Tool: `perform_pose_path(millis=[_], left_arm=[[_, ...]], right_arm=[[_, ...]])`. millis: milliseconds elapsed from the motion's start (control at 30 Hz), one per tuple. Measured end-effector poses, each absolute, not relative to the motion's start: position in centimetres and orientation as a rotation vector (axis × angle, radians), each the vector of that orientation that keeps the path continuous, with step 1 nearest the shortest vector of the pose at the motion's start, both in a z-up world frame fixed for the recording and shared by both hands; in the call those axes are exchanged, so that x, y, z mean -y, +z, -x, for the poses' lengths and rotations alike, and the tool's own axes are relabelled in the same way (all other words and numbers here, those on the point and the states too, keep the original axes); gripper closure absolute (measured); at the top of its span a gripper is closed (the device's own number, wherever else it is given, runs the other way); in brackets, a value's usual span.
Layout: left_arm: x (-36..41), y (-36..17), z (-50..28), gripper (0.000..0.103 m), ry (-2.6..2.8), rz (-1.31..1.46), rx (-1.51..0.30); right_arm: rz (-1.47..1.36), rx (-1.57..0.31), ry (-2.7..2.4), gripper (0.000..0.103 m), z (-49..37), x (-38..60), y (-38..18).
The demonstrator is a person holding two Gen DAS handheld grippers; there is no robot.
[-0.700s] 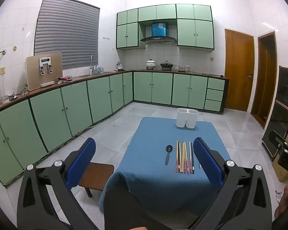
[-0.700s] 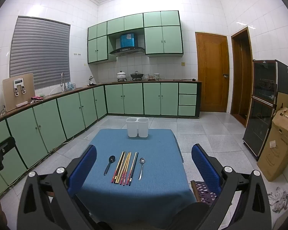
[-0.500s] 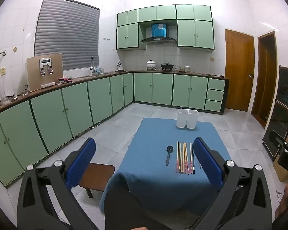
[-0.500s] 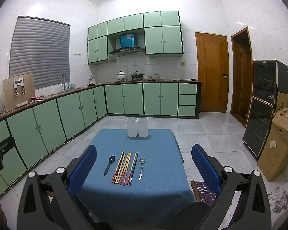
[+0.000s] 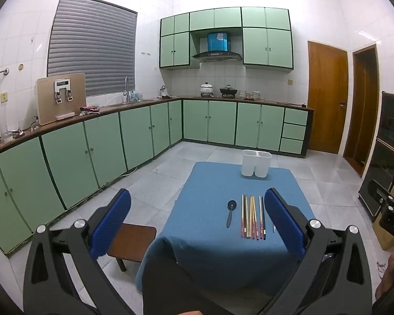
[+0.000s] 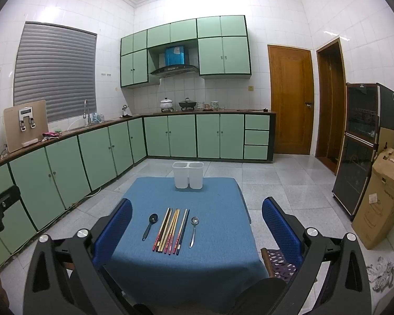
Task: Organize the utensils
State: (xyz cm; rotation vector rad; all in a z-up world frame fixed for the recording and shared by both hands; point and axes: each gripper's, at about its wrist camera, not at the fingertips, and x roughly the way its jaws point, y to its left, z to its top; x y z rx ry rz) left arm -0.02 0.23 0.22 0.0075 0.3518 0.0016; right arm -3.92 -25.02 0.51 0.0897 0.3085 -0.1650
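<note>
Blue tabletop [image 6: 210,257]: both claws, left [image 5: 197,223] and right [image 6: 197,225], wide open, empty. I'd grab chopsticks [image 6: 170,229] mid-length, then drop into holder [image 6: 188,174].

Both tongs are wide open right now with nothing clamped in either one. The left tongs [image 5: 197,219] tip slightly downward, blue pads [image 5: 110,223] spread far apart on the black arms. Same deal with the right tongs [image 6: 197,225]: blue pads [image 6: 281,227] splayed out, angled a bit below level. A bit of the person's hand [image 5: 388,270] shows at the right edge of the left wrist view.
</note>
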Motion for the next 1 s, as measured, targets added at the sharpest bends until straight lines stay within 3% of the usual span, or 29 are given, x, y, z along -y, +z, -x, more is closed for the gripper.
perform_pose_path(millis=[1000], left_arm=[[0.1,0.67,0.2,0.005,-0.002,-0.011,-0.343]], right_arm=[[-0.085,-0.303,-0.167,0.006,3.91,24.8,0.96]])
